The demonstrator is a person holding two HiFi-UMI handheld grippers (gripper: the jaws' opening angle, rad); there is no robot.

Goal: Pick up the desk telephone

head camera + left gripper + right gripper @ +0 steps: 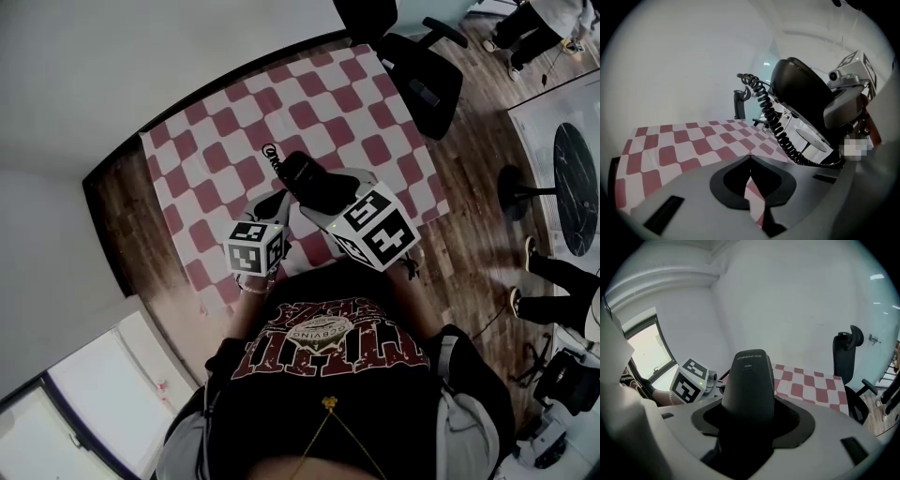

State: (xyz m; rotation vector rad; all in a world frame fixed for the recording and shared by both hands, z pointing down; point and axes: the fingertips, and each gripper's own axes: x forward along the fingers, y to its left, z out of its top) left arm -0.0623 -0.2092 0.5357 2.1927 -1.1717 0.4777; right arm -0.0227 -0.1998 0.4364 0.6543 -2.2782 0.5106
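One phone, black with a coiled cord, is clamped in the right gripper above the checked cloth. Just beside it, the left gripper has its jaws pressed together on nothing.

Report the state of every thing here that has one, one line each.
right tool: shut on the desk telephone
desk telephone: gripped, held up clear of the checkered cloth
coiled cord: trailing from the desk telephone
left tool: shut, nothing between its jaws
office chair: upright, unoccupied
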